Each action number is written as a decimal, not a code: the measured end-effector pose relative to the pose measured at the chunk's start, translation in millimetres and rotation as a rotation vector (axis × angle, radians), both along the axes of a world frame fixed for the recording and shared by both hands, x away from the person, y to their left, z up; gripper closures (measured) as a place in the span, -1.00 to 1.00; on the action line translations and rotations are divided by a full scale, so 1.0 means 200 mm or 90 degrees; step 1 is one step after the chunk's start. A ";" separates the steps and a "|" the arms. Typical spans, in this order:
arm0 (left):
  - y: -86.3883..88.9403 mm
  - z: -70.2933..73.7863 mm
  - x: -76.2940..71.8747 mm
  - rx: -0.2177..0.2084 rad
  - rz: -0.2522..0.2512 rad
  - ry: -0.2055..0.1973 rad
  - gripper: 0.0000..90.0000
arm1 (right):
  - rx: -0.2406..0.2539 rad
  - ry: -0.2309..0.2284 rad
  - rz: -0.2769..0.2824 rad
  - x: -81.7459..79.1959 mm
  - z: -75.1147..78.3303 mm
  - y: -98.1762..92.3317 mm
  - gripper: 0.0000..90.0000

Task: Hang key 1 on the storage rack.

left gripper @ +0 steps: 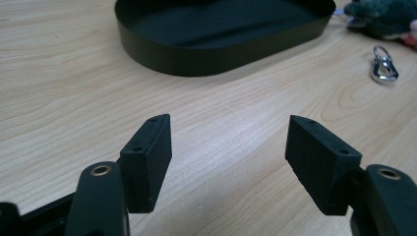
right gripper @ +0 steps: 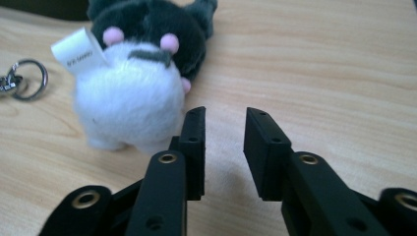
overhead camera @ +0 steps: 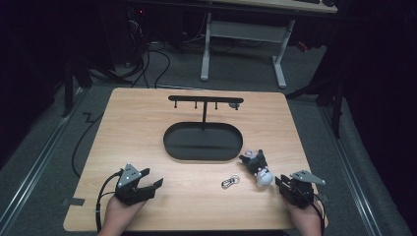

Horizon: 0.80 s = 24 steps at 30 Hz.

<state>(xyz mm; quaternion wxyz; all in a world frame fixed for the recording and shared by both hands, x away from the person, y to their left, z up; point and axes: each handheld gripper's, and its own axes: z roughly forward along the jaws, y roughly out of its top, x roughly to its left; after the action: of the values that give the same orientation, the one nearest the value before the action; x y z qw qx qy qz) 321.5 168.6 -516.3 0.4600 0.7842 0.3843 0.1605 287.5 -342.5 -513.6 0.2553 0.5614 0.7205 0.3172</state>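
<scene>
Your plush keychain toy (overhead camera: 257, 168) lies on the wooden table (overhead camera: 147, 128), toward your right, just in front of the oval black tray (overhead camera: 202, 141) and its hanging rack (overhead camera: 205, 101). Its metal clasp and ring (overhead camera: 229, 182) rest on the wood just to the toy's left, between your two hands.

Your right gripper (overhead camera: 284, 185) sits right beside the toy's white end, jaws parted a modest way with nothing between them; in the right gripper view the toy (right gripper: 137, 78) lies just off the left jaw, whether brushing it you cannot tell. Your left gripper (overhead camera: 150, 180) rests well apart from the toy, jaws spread wide and empty over bare wood, as the left gripper view (left gripper: 228, 157) shows.

Expect the toy to be light and soft: it will likely squash under the pads and could roll or slide away if nudged from one side. Take it across the plump white body, where the fur gives grip. The clasp (left gripper: 384, 64) is small, hard and probably slippery, lying flat, so pinching it off the wood would be fiddly.

You have open table on all sides of the toy. Mind the near table edge close behind your right hand, and the tray's low wall (left gripper: 196, 54) just beyond.
</scene>
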 end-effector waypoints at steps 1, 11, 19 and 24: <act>0.00 0.00 0.00 0.004 -0.004 -0.003 -0.22 | -0.008 0.006 0.000 0.00 0.00 0.00 0.49; 0.03 0.00 -0.02 -0.004 -0.008 -0.009 -0.22 | -0.025 0.080 0.002 0.01 0.02 0.05 0.35; 0.04 0.01 -0.02 -0.010 -0.017 -0.011 -0.23 | -0.039 0.126 0.021 -0.02 0.05 0.07 0.25; 0.02 0.00 -0.01 0.002 -0.027 -0.012 -0.23 | -0.071 0.161 0.053 -0.02 0.08 0.10 0.15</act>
<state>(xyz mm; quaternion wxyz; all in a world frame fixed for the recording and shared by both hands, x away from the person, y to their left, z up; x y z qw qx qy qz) 318.7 171.9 -516.6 0.4661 0.7912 0.3627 0.1588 282.5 -322.1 -498.5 0.1801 0.5512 0.7862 0.2136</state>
